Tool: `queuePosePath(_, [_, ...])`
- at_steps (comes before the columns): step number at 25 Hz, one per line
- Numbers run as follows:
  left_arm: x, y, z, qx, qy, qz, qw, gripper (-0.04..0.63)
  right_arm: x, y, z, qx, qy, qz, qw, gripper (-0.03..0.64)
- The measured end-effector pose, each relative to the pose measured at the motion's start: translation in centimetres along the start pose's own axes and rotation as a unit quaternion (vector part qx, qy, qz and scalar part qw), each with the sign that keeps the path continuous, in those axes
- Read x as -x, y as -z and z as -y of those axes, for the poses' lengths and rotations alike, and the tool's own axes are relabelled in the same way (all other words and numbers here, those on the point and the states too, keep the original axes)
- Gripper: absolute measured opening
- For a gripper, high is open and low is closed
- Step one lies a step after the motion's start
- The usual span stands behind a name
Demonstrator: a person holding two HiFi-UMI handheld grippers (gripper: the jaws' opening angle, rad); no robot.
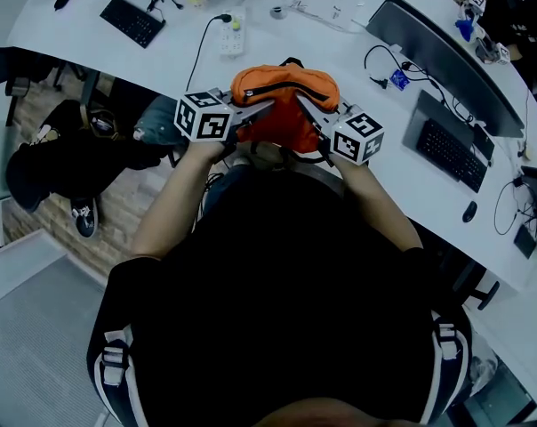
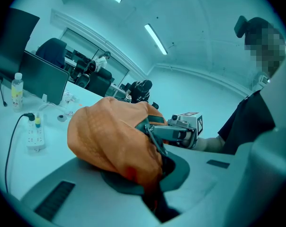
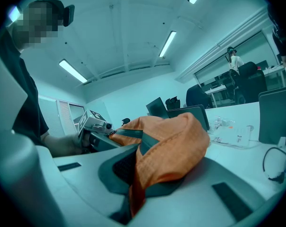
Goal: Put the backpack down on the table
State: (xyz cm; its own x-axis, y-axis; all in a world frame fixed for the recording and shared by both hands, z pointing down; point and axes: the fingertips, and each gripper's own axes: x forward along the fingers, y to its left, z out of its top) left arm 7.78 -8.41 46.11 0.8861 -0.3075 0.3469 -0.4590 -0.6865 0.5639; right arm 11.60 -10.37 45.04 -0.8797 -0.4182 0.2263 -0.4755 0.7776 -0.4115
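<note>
The backpack (image 2: 112, 136) hides tips of the left tool (image 2: 152, 181).

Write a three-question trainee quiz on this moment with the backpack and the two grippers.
1. True or false: the left gripper stands open and empty.
2. What colour is the backpack? A blue, B orange, C black.
3. Fill in: the jaws of the right gripper are shut on the ___.
Key: 1 false; 2 B; 3 backpack.
</note>
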Motion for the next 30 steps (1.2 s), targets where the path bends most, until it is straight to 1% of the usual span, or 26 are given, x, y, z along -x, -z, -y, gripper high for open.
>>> queuePosePath(13, [-0.2,-0.4,-0.2,-0.006,0.015,0.000,0.9999,0.034,0.1,-0.4,0.1,0.000,0.007,0.004,1.000,0.023])
queuePosePath(21, [0.0,-1.5,-1.7,-0.012,0.029,-0.005,0.9995,0.034,-1.2,-1.1,1.0,0.001,0.019,0.005,1.000,0.023])
queuePosePath(30, [0.4,-2.1,-3.8,-0.009,0.044,-0.012,0.9989,0.033,-3.0,-1.5,1.8,-0.006,0.032,0.004,0.999,0.023])
